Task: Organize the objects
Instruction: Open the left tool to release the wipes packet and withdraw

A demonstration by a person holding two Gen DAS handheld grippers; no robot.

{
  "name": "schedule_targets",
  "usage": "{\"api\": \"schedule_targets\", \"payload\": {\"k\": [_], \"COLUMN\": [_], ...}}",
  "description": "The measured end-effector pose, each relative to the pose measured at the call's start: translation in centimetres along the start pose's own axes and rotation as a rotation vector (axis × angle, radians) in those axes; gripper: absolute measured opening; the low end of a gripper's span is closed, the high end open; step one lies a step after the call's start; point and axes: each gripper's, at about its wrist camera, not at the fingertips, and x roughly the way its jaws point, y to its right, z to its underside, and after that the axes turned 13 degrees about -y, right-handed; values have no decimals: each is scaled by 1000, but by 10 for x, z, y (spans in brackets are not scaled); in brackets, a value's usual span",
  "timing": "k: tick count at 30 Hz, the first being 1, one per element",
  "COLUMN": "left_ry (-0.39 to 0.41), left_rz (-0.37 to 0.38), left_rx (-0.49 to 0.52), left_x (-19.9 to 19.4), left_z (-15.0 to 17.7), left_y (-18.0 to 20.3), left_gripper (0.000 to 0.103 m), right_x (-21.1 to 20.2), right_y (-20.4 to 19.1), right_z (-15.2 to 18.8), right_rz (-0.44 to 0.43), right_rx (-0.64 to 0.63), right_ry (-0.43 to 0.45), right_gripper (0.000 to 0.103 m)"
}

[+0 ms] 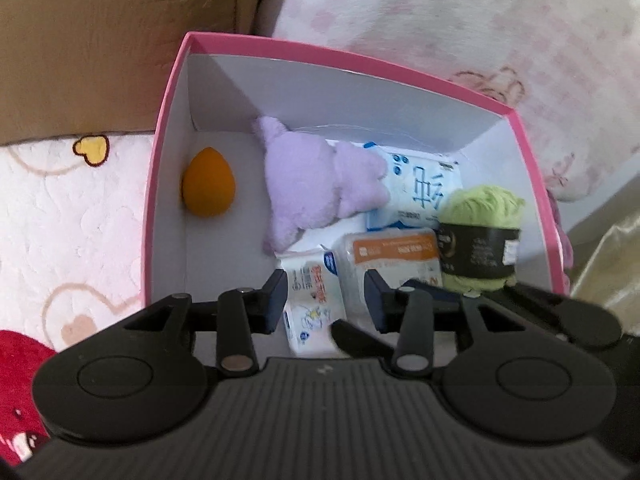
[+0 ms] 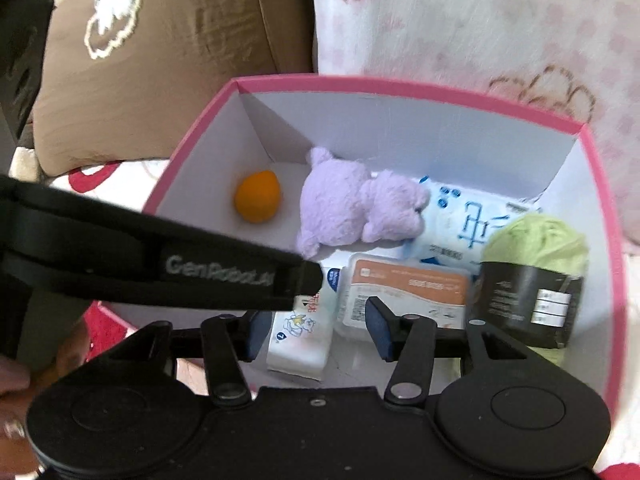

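Pink box holds orange sponge at left wall; we note left gripper and right gripper parted, unloaded, over small tissue pack.

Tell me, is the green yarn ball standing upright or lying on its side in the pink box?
Upright: the yarn ball stands on end in the pink box, its dark label band wrapped level around it.

tissue pack partly behind left tongs; label print unreadable.
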Motion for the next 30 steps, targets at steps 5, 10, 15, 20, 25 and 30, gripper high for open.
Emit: {"api": "schedule_targets", "payload": {"k": [5,10,15,20,25,30], "left_ry": [16,29,55,92,104,103], "left_rz": [-40,-59,-82,-116,-163,-201], "left_rx": [67,88,100,105,107,118], "left_x": [-21,-51,-86,-120,-147,-161], "left_z": [12,26,46,65,94,125], "left_y": [10,18,26,29,29,34], "left_gripper": [51,55,56,58,58,60], "right_x": [-30,-58,-97,-133,-167,-187], "right_y": [3,0,-1,-2,-9,-15], "right_z": [12,23,37,52,71,89], "right_rz": [-10,10,45,55,87,77], "right_rx": [-23,-63,-103,-101,-112,-106], "right_ry": [45,73,105,139,190,222], "right_gripper": [57,57,60,61,63,65]}}
